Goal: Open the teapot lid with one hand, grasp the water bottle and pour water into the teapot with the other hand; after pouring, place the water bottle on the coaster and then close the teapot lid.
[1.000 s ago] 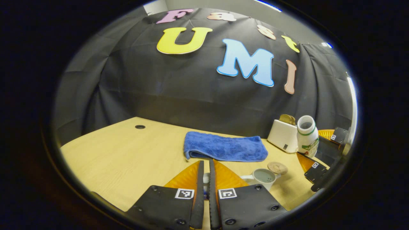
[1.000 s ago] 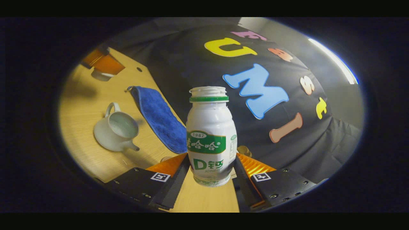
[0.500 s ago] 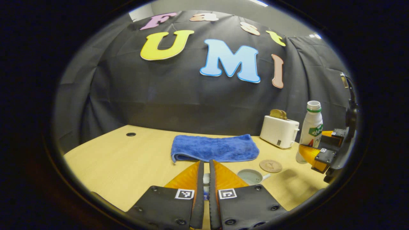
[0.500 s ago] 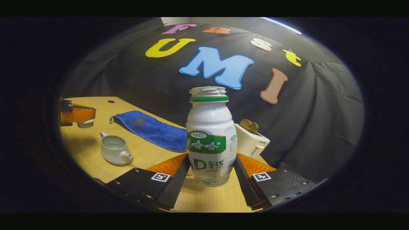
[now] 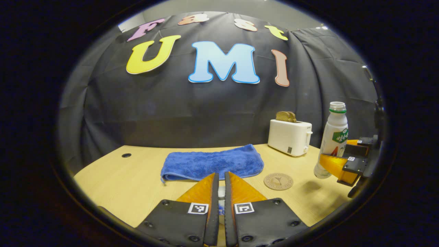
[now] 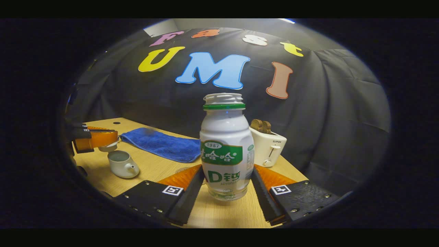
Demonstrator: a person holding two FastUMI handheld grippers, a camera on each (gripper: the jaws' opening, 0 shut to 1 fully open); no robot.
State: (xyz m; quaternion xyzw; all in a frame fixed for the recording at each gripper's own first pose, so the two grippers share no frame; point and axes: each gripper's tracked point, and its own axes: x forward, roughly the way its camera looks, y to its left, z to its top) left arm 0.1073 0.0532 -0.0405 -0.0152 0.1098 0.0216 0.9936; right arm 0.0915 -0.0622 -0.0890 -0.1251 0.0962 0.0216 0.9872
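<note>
Water bottle (image 6: 226,147) upright and uncapped, pinched low on its body between the fingers of the right gripper (image 6: 226,187), carried clear of the table (image 6: 219,214). Same bottle noted in the left gripper view (image 5: 333,137), off to the far right of the left gripper (image 5: 219,192), just above the tabletop, held by the other gripper (image 5: 346,161).

Coaster (image 5: 278,181) bare, lying ahead and right of the left gripper, between it and the held bottle; apart from the bottle, not yet under it.

Teapot (image 6: 122,164) open, far to the left and ahead of the right gripper, spout turned toward that gripper. Lid (image 6: 108,147) held just above the pot's mouth, at the tips of the left gripper (image 6: 99,139). In the left gripper's own view, fingers drawn nearly together on a small pale piece between them, judged to be the lid's knob.

Step judged in hand: bottle upright, so pouring judged done and the set-down on the coaster under way; lid closing outstanding.

Next move judged to call for: bottle carried over the coaster, kept vertical, lowered until seated flat, then fingers spread. Lid to stay lifted until that is done.

Outward: blue towel (image 5: 212,166) ahead of the left gripper, toaster (image 5: 289,137) behind the coaster near the wall
</note>
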